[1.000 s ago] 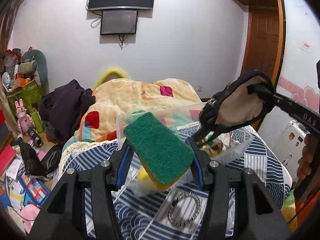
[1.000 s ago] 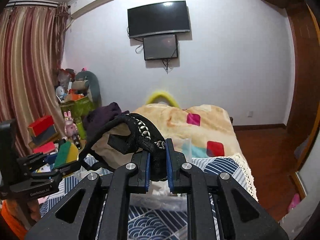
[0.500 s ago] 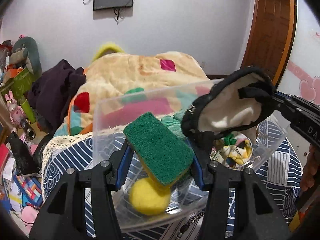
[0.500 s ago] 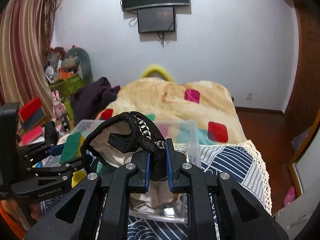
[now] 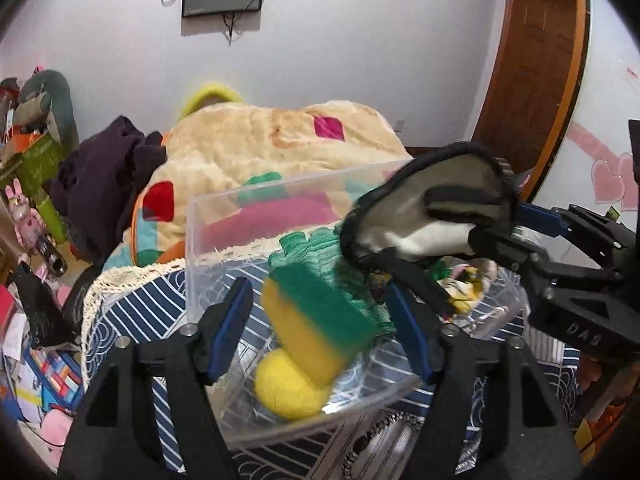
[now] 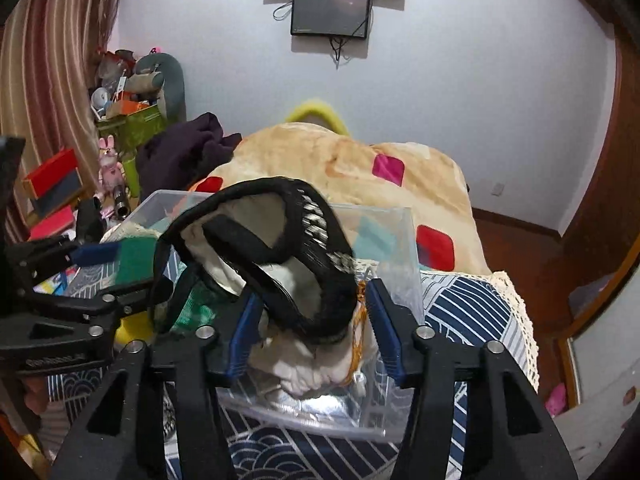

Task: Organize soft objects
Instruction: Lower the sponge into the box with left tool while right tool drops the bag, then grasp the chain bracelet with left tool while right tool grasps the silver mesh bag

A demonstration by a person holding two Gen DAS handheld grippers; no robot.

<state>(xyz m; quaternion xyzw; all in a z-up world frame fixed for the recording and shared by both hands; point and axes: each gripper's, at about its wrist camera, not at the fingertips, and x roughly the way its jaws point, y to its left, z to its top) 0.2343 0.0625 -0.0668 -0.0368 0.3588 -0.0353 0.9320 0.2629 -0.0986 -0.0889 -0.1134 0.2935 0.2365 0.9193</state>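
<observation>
The bed (image 5: 132,312) filled most of what I could see, covered by a blue-and-white patterned sheet (image 6: 472,304) with a cream blanket (image 5: 280,148) bunched behind it. On the sheet sat a clear plastic box (image 5: 192,248), the largest of the things I was working with. It already held a yellow ball (image 5: 284,388) at the near end, a green knitted cloth (image 5: 308,248) in the middle, and a pale printed cloth (image 5: 468,292) at the far right.

My left hand-held gripper (image 5: 320,328) hovered over the box with its jaws spread wide apart, gripping nothing. Between them, blurred and tilted, was the green-and-yellow sponge (image 5: 316,320), touching neither finger as far as I could tell; its lower corner lay just above the ball, inside the box walls.

My right hand-held gripper (image 6: 306,338) was also released, its blue pads (image 6: 384,324) standing clear on both sides of the black-trimmed mask (image 6: 280,248). The mask, with a pale lining and a black strap (image 5: 416,280) trailing down, hung over the right end of the box, above the pale cloth. From the left camera its edge lay against the right gripper's fingers, and I could not tell whether it rested on them.
</observation>
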